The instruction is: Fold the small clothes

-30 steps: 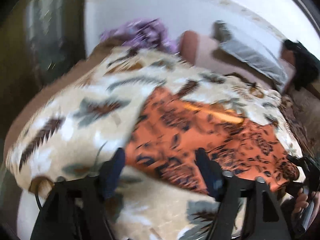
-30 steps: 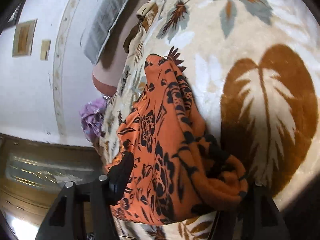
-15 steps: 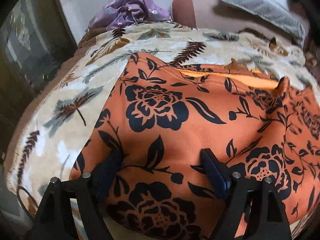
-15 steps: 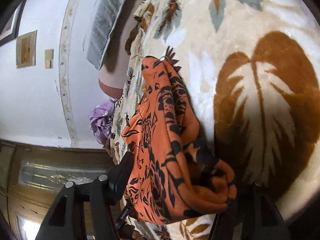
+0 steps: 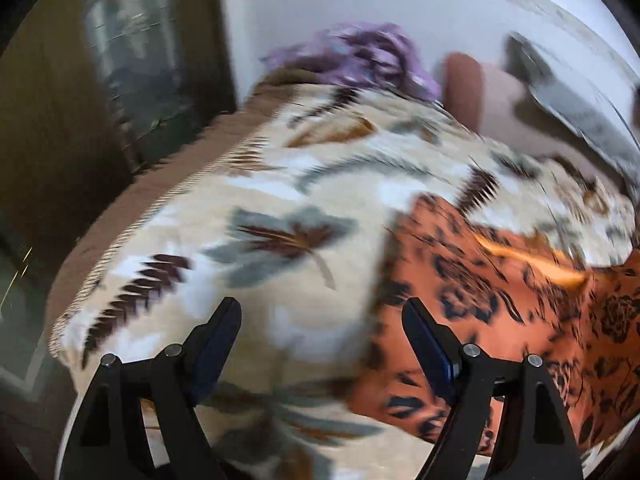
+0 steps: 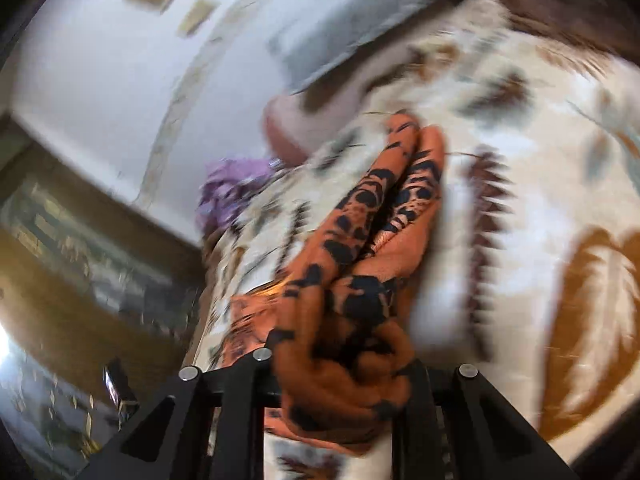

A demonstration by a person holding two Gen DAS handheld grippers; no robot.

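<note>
An orange garment with black flowers lies on a cream leaf-print blanket on a bed. My left gripper is open and empty, above the blanket just left of the garment's edge. In the right wrist view my right gripper is shut on a bunched fold of the orange garment, which stretches away from the jaws across the blanket. Both views are motion-blurred.
A purple cloth lies at the bed's far end, also in the right wrist view. A grey pillow and a pinkish bolster sit by the white wall. A dark wooden cabinet stands left of the bed.
My left gripper has pulled back and left off the garment, now over bare blanket. My right gripper has closed on the garment's bunched edge and swung, lifting the fold.
</note>
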